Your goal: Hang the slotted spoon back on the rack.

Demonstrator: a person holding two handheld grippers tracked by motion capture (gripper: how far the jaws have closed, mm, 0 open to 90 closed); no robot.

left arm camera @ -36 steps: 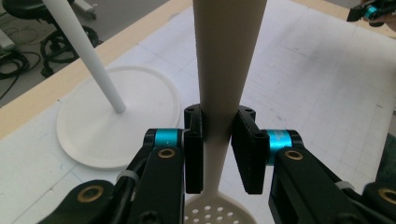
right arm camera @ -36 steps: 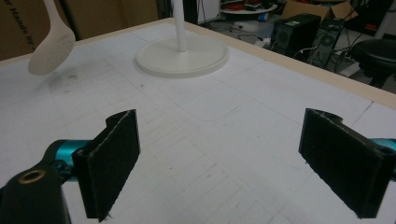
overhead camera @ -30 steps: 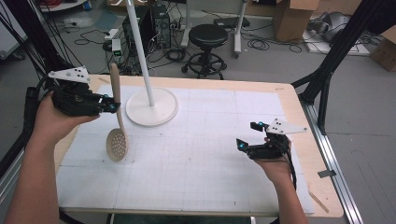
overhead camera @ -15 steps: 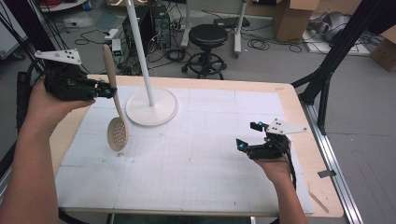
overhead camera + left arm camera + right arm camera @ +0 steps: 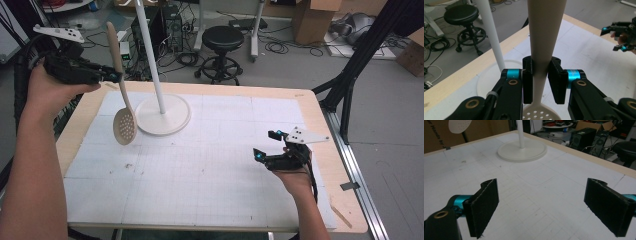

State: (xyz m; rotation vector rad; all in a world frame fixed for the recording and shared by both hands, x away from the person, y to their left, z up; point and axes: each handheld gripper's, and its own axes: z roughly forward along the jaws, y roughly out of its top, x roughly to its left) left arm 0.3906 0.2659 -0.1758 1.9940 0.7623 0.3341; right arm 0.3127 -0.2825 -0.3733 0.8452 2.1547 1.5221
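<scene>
With our left gripper (image 5: 540,75) we pinch the handle of the slotted spoon (image 5: 121,102), which hangs in the air above the table (image 5: 210,195), near the stand (image 5: 162,114). Our right gripper (image 5: 549,207) has its jaws spread wide over the table.

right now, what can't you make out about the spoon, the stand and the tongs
- Spoon: in the left gripper view the top edge cuts off the handle end and the bottom edge cuts the bowl; the left tongs cover the clamped stretch.
- Stand: in the high view the top edge cuts off the pole, so what it carries is unseen.
- Right tongs: small in the high view; the right gripper view shows the pads wide apart, with the outer pad cut by the edge.
</scene>
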